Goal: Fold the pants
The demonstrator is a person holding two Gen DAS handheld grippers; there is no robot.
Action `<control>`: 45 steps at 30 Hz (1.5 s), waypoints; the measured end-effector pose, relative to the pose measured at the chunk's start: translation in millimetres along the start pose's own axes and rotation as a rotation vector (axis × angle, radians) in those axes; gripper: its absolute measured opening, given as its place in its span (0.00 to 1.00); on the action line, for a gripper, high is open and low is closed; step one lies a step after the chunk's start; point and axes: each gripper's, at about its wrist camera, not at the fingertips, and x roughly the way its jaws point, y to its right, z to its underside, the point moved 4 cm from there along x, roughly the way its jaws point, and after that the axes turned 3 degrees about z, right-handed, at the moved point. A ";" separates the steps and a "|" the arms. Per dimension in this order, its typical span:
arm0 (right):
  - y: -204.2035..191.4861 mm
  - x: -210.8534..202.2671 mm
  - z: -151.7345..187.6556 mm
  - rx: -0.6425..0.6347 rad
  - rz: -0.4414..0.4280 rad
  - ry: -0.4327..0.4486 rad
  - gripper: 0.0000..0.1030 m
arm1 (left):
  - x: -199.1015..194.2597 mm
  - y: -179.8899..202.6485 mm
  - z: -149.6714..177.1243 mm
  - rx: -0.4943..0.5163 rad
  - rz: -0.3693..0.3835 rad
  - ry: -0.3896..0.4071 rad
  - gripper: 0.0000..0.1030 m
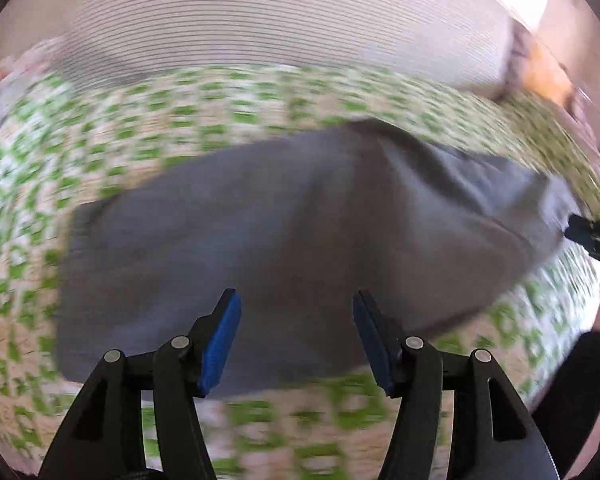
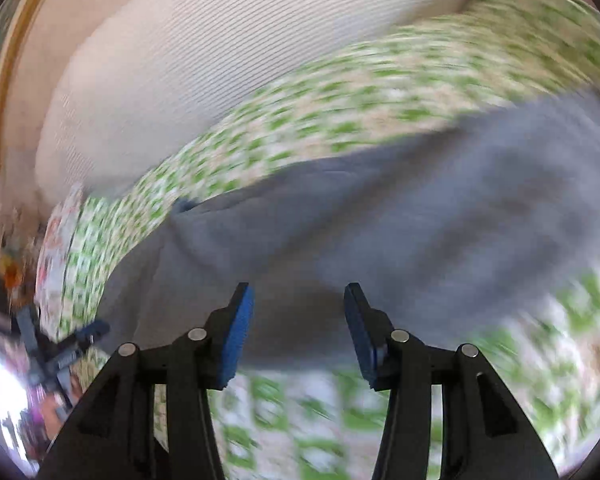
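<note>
Left gripper (image 1: pixel 296 336): jaws spread wide, blue pads (image 1: pixel 220 344) bare, nothing between them; it hangs over the near edge of the grey pants (image 1: pixel 292 232). Right gripper (image 2: pixel 299 332): jaws likewise wide apart, blue pads (image 2: pixel 238 336) holding nothing, positioned above the near edge of the same garment (image 2: pixel 400 216). In the left wrist view the right gripper (image 1: pixel 592 236) shows at the far right edge, its tip just beside the right end of the pants; whether it touches the cloth cannot be told. In the right wrist view the left gripper (image 2: pixel 60 352) appears at the lower left, near the garment's left end. The pants lie as a broad, roughly flat grey mass stretching left to right across a green-and-white patterned bedsheet (image 1: pixel 100 140), with a raised crease running across the right half. The sheet also shows in the right wrist view (image 2: pixel 340 96), on both the near and far sides of the garment. Beyond the pants, on the far side, rests a large white ribbed pillow (image 1: pixel 260 28), also seen in the right wrist view (image 2: pixel 200 60). Both views are motion-blurred, so finer detail of the fabric cannot be resolved.
</note>
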 end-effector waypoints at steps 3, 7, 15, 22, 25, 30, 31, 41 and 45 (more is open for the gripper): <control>48.3 -23.4 8.1 0.127 0.035 0.046 0.48 | 13.9 34.6 0.6 0.053 0.043 -0.029 0.60; 89.5 -48.1 7.9 0.293 -0.004 0.111 0.50 | 25.4 78.0 4.6 0.155 0.046 -0.055 0.60; 143.4 -53.5 -4.0 0.451 0.088 0.151 0.51 | 38.9 114.6 4.5 0.357 -0.059 -0.038 0.68; 176.2 -35.9 -16.9 0.544 0.029 0.185 0.51 | 65.6 127.5 -2.2 0.500 -0.177 -0.019 0.74; 173.8 -33.2 -24.5 0.497 0.027 0.209 0.38 | 75.7 130.3 -7.0 0.495 -0.171 -0.036 0.66; 172.4 -55.8 -33.1 0.445 0.071 0.282 0.09 | 65.2 143.2 -19.6 0.443 -0.020 -0.094 0.13; 174.4 -60.7 -33.0 0.453 0.072 0.300 0.09 | 68.0 146.8 -17.1 0.464 -0.007 -0.118 0.13; 209.8 -64.1 -13.9 0.580 -0.065 0.253 0.51 | 48.0 162.5 -49.2 0.467 0.085 -0.148 0.53; 226.2 -89.8 -15.3 0.598 -0.042 0.346 0.55 | 41.8 198.9 -83.9 0.508 0.144 -0.118 0.57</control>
